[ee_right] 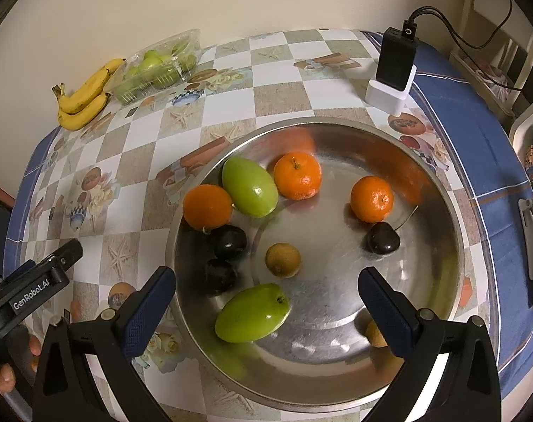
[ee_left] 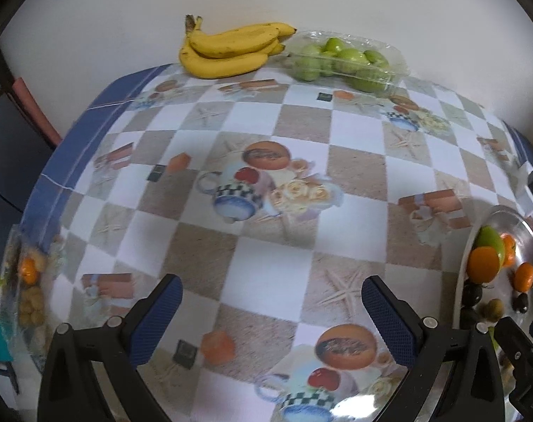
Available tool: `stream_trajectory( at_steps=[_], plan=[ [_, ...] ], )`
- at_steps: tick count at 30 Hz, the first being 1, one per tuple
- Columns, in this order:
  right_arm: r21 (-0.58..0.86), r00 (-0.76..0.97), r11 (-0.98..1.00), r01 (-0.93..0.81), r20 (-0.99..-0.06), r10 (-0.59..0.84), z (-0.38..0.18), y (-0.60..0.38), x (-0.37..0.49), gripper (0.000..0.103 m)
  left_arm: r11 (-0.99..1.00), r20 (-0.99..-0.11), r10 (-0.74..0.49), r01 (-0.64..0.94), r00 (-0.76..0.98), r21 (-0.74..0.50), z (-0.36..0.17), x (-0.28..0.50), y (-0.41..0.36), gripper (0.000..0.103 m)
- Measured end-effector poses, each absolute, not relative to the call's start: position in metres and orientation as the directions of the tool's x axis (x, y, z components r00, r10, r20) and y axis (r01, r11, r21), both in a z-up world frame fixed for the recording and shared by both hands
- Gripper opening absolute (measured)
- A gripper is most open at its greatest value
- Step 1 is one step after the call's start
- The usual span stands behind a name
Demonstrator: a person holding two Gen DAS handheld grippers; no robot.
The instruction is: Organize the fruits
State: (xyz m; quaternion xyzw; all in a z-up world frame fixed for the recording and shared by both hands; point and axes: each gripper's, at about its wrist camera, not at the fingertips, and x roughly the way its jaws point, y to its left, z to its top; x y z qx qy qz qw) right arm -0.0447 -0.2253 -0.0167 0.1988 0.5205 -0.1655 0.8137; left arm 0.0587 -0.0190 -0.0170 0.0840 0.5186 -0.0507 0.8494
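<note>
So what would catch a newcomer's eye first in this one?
The steel bowl under the open right gripper, holding three oranges, two green fruits and dark cherries. Then the bananas and clear box of green fruit by the far wall.

Soft indoor light, fisheye-warped edges

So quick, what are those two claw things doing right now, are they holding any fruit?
Left gripper: open, holding nothing, over the checked tablecloth.
Right gripper: open wide, holding nothing, over the round steel bowl.
</note>
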Motion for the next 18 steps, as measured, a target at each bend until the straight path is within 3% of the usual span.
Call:
stream_trajectory(
  at_steps=[5, 18],
  plan=[
    [0.148, 0.398, 0.874, 0.464, -0.916, -0.056, -0.014, -0.216, -0.048, 0.103, 0.971, -0.896, 0.07, 0.178, 0.439, 0.163, -0.019, 0.051, -0.016, 0.103],
    [0.137, 0.382, 0.874, 0.466, -0.922, -0.059, 0.002, -0.206, -0.079, 0.103, 0.955, -0.939, 0.108, 0.228, 0.326, 0.189, -0.023, 0.026, -0.004, 0.103]
  ],
)
